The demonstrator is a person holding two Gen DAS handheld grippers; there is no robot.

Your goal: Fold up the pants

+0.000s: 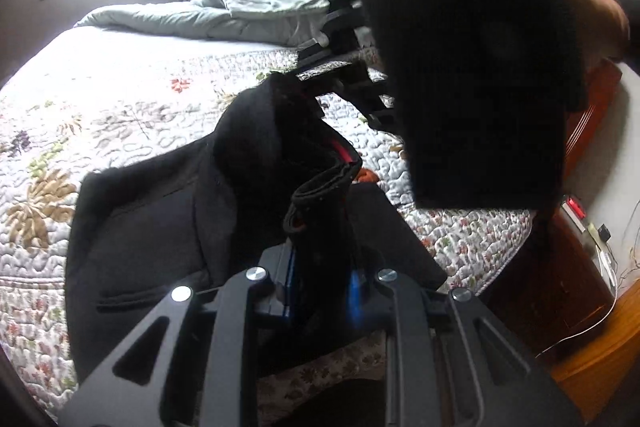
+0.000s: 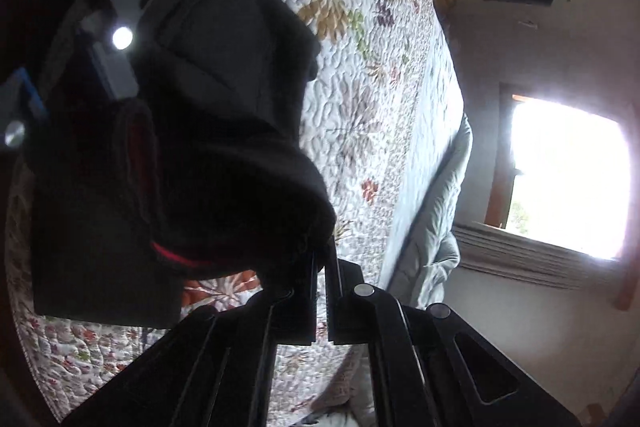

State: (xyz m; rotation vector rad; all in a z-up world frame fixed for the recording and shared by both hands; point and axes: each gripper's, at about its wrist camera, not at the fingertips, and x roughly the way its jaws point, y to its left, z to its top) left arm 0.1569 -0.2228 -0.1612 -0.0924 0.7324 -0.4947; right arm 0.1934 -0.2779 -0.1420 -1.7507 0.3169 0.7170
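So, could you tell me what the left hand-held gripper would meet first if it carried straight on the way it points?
The left hand-held gripper is already shut on the black pants. Straight on, it would probably first meet more of that bunched fabric, then the right hand-held gripper beyond; depth is unclear.

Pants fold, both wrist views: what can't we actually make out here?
- Pants legs and hems: left wrist view, bunched black fabric shows no seams; lower part is hidden behind the left gripper.
- Right gripper grasp: right wrist view, the fingers meet at the fabric edge, contact is lost in shadow.
- Quilt under the pants: covered.
- Dark panel: left wrist view, close, cut by the top edge, unidentifiable.
- Window: overexposed.
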